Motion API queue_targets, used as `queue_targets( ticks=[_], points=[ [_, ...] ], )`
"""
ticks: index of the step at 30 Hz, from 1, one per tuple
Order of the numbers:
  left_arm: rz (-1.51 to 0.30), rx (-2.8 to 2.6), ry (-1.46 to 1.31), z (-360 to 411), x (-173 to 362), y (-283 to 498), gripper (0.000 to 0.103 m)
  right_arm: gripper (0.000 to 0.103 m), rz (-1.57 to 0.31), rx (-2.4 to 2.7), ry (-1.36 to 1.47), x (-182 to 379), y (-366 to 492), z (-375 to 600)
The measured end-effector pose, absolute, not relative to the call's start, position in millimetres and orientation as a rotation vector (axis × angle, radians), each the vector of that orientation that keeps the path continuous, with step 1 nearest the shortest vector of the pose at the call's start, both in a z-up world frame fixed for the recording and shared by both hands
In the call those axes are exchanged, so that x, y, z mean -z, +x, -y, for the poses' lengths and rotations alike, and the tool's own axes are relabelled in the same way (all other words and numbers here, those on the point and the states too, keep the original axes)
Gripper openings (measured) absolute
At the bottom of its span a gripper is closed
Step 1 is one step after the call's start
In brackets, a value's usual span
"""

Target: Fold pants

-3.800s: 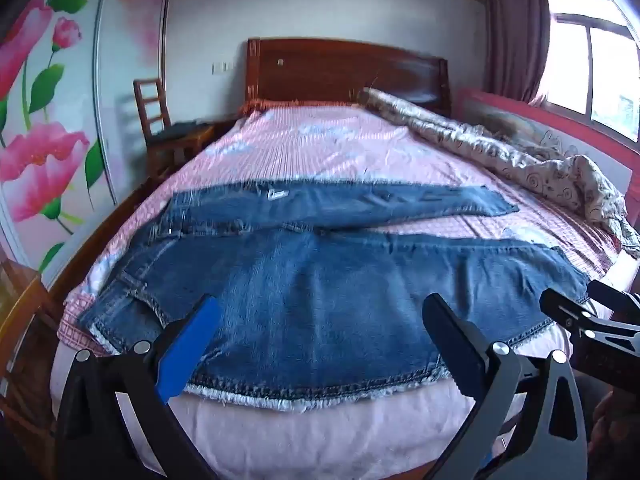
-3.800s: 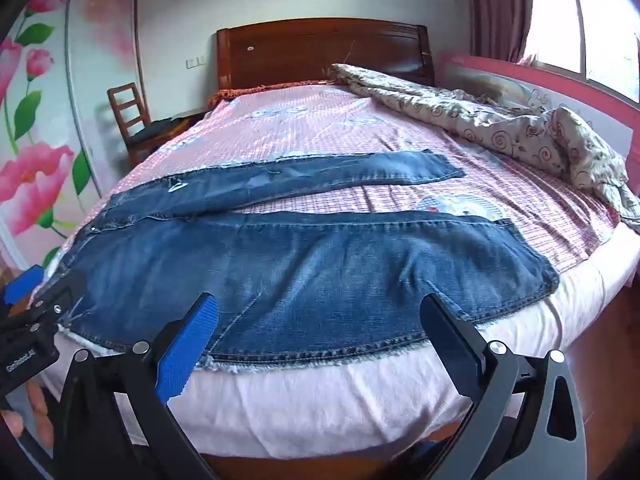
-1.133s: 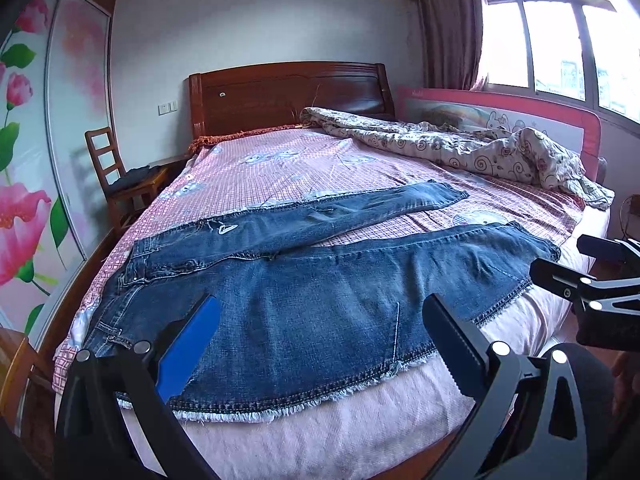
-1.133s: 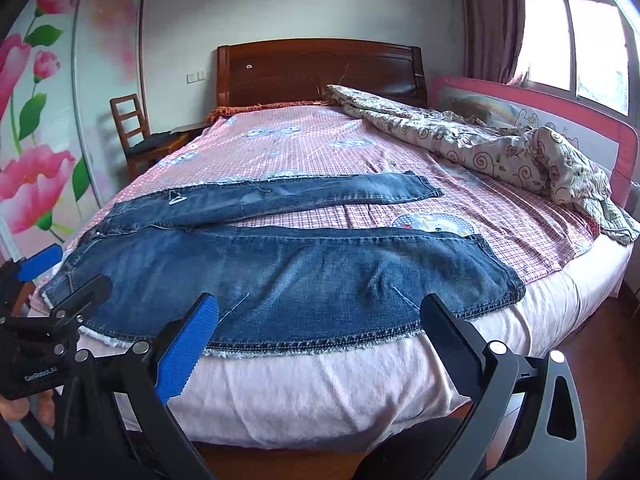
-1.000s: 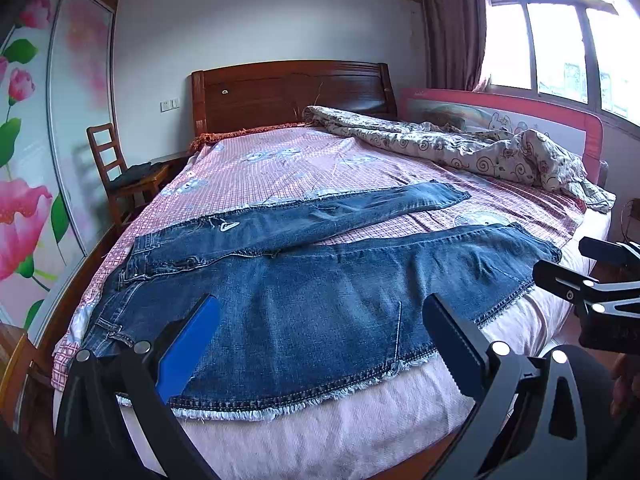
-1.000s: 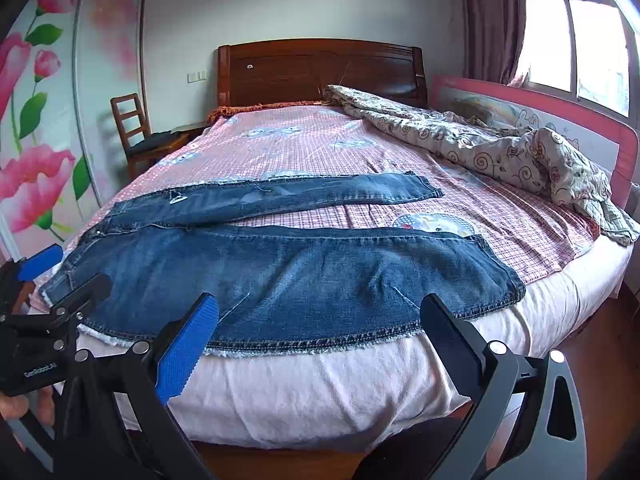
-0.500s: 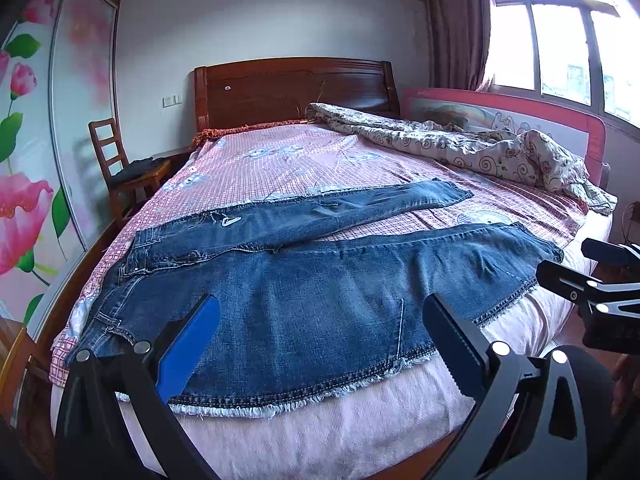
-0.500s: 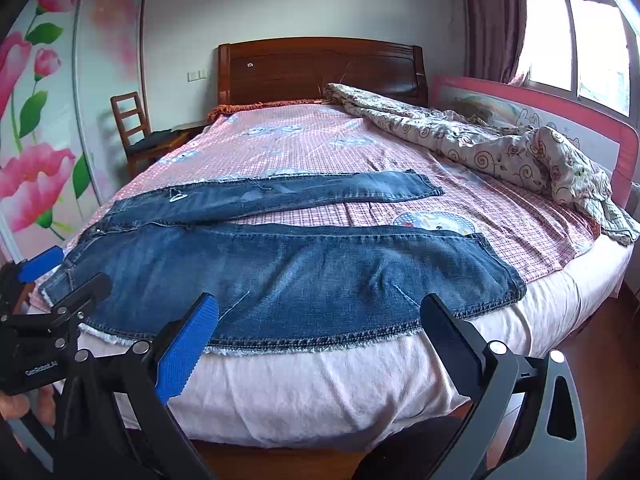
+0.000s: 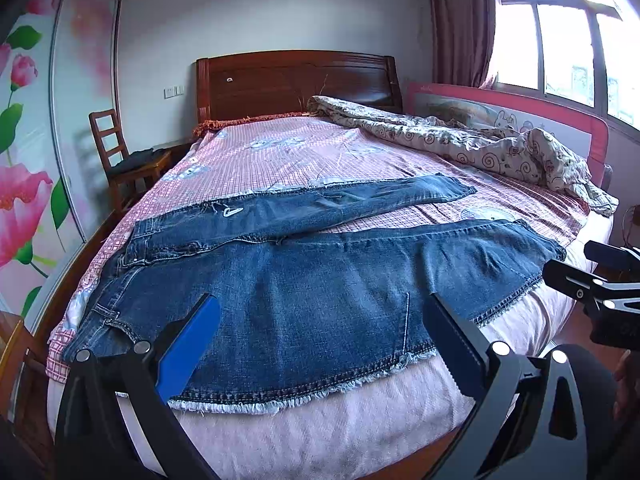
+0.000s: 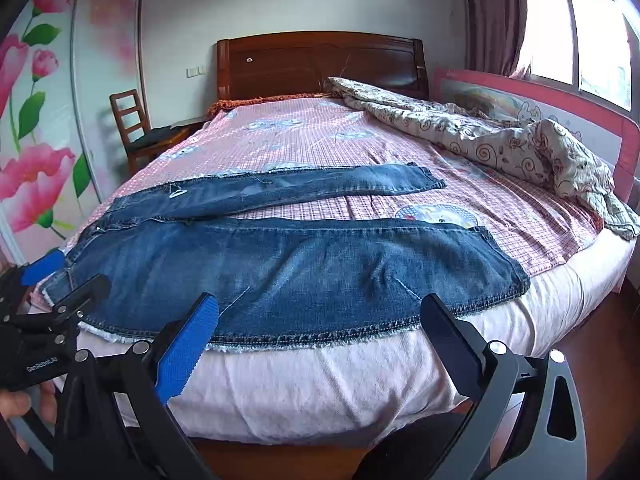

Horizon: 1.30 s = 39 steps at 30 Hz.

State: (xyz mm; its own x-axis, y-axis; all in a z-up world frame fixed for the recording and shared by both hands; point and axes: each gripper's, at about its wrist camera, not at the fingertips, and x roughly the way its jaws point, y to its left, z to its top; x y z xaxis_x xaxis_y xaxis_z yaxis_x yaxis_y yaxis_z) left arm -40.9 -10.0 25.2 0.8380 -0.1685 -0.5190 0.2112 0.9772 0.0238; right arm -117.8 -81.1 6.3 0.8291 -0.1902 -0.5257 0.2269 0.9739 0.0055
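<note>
Blue denim pants [image 9: 312, 280] lie flat across the pink checked bed [image 9: 280, 160], their frayed hem at its near edge; the left hand-held gripper [image 9: 320, 336] and right hand-held gripper [image 10: 316, 332] hover spread, empty.

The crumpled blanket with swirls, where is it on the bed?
In both views the swirl-patterned quilt lies bunched along the bed's right side, against the pink bed rail, beyond the jeans.

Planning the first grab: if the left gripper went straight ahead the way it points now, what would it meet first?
Most likely the jeans: the open left gripper points at the near leg, spread flat along the bed edge. Nothing shows in between, though depth is hard to judge.
</note>
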Motion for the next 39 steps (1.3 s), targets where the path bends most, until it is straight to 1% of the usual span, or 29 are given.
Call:
queue_targets(
  ticks=[5, 10, 13, 16, 22, 25, 28, 33, 35, 36, 37, 39],
  points=[
    [-0.57, 0.205, 0.109, -10, -30, -25, 0.101, 0.1, -0.6, 0.197, 0.123, 0, -109, 90],
    [-0.596, 0.223, 0.1, -55, -44, 16, 0.101, 0.1, -0.654, 0.163, 0.167, 9, -97, 94],
    [-0.636, 0.242, 0.035, -93, -48, 53, 0.101, 0.1, -0.678, 0.145, 0.172, 12, -89, 93],
    [-0.701, 0.284, -0.089, -138, -46, 99, 0.101, 0.1, -0.706, 0.117, 0.184, 14, -77, 91],
    [-0.818, 0.317, -0.266, -215, -23, 199, 0.101, 0.1, -0.737, 0.065, 0.178, 12, -52, 84],
    [-0.835, 0.283, -0.21, -234, -9, 239, 0.101, 0.1, -0.748, 0.043, 0.184, 11, -36, 80],
    [-0.842, 0.253, -0.225, -254, 6, 272, 0.101, 0.1, -0.769, 0.021, 0.192, 12, -20, 75],
    [-0.869, 0.201, -0.18, -267, 29, 318, 0.1, 0.1, -0.804, -0.031, 0.174, 17, 6, 64],
    [-0.894, 0.211, -0.179, -272, 41, 333, 0.095, 0.1, -0.81, -0.041, 0.176, 17, 14, 63],
    [-0.913, 0.225, -0.172, -272, 47, 340, 0.089, 0.1, -0.809, -0.043, 0.177, 17, 17, 62],
    [-0.928, 0.23, -0.165, -272, 53, 344, 0.086, 0.1, -0.811, -0.046, 0.182, 17, 20, 62],
    [-0.947, 0.232, -0.146, -271, 62, 350, 0.085, 0.1, -0.822, -0.05, 0.196, 19, 24, 62]
  ],
)
